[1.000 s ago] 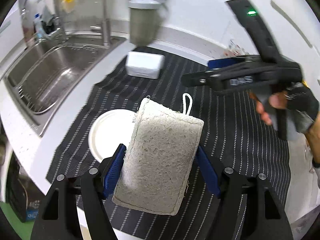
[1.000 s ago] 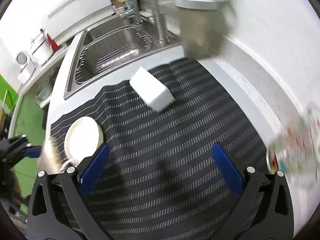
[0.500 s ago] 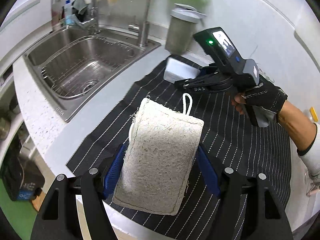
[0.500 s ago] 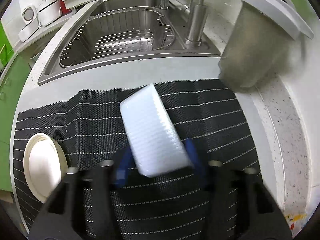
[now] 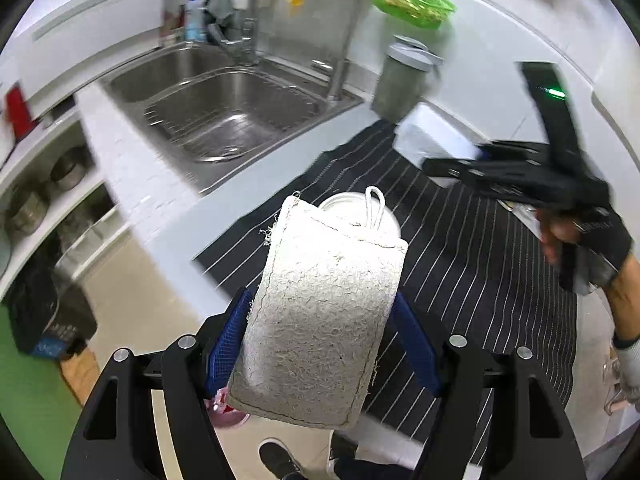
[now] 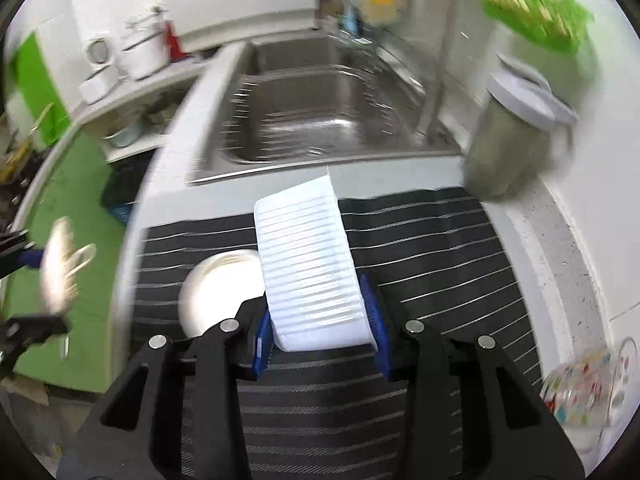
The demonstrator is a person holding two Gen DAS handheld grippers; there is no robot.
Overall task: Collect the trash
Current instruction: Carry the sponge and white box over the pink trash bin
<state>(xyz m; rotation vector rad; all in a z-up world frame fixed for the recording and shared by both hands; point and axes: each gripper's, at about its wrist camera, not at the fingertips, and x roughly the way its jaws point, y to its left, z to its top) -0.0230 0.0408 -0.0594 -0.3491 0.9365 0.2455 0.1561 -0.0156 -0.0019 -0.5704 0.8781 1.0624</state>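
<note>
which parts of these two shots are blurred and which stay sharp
Left wrist view: the loofah sponge in the left claw is crisp, while the sink, the grey canister and the right claw smear. Right wrist view: the ribbed white tray in the right claw is fairly sharp; the sink, green basket and patterned glass streak. Both views bulge at the edges.

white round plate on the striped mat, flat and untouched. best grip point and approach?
Grip the white plate at its rim, on the edge toward the counter's front. It lies flat on the striped mat, so only the raised rim gives a tool's fingers purchase: probably one finger over the rim and one under it, coming in low. Both tools look occupied now: the left holds the loofah pad, the right the ribbed white tray.
</note>
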